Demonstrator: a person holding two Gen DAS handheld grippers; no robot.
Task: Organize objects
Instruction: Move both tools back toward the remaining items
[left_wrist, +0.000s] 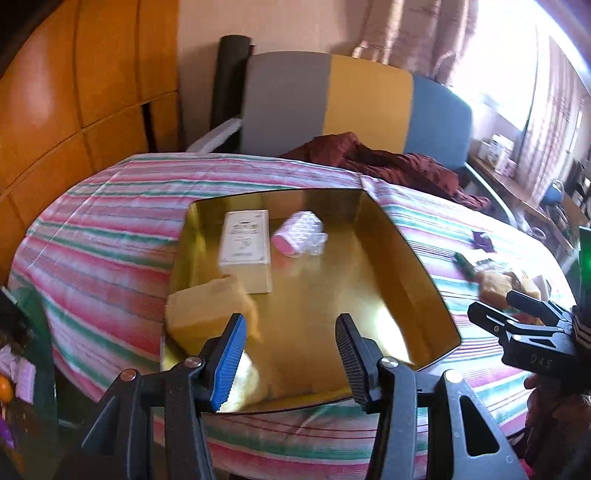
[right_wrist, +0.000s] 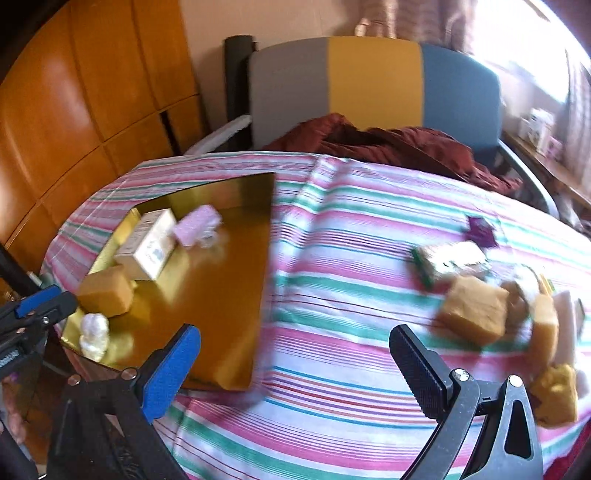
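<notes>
A shiny gold tray (left_wrist: 406, 258) (right_wrist: 229, 295) lies on the striped cloth. In it are a white box (left_wrist: 245, 240) (right_wrist: 147, 245), a pink bubble-wrapped item (left_wrist: 295, 234) (right_wrist: 195, 225), a tan block (left_wrist: 207, 308) (right_wrist: 105, 291) and a small white figurine (right_wrist: 94, 334). My left gripper (left_wrist: 291, 362) is open and empty above the tray's near edge. My right gripper (right_wrist: 295, 373) is open and empty over the cloth, right of the tray. Loose items lie at the right: a tan block (right_wrist: 472, 310), a green-edged packet (right_wrist: 448, 260), a purple piece (right_wrist: 480, 227) and a yellow lump (right_wrist: 556, 393).
The striped cloth (left_wrist: 110, 229) (right_wrist: 351, 229) covers a rounded table. A dark red cloth (left_wrist: 388, 162) (right_wrist: 388, 144) lies at the far edge before a grey, yellow and blue chair (left_wrist: 332, 99). Wooden cabinets (left_wrist: 74, 92) stand left. A cluttered shelf (left_wrist: 517, 173) is at right.
</notes>
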